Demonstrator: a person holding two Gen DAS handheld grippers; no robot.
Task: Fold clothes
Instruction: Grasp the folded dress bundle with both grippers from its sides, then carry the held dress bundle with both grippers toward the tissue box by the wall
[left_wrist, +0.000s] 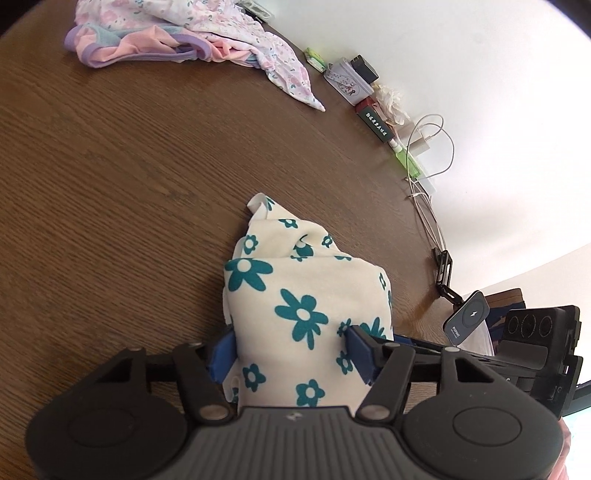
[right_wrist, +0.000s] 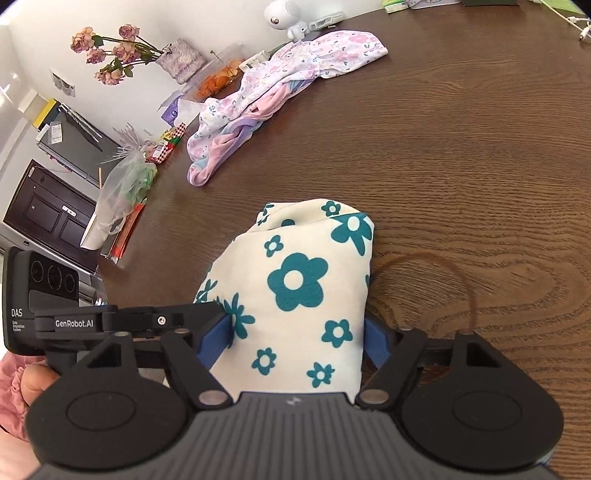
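A: The cream garment with teal flowers (left_wrist: 295, 295) lies bunched on the brown wooden table (left_wrist: 110, 184), both grippers around it.

B: Gripped?

A: Yes. The left gripper (left_wrist: 290, 349) has its blue pads (left_wrist: 221, 354) pressed into the fabric on either side. The right gripper (right_wrist: 295, 339) likewise squeezes the same cloth (right_wrist: 295, 288) between its pads (right_wrist: 216, 341).

B: Beyond it?

A: A pink and floral heap of clothes (left_wrist: 177, 40) lies well apart, near the table's far edge.
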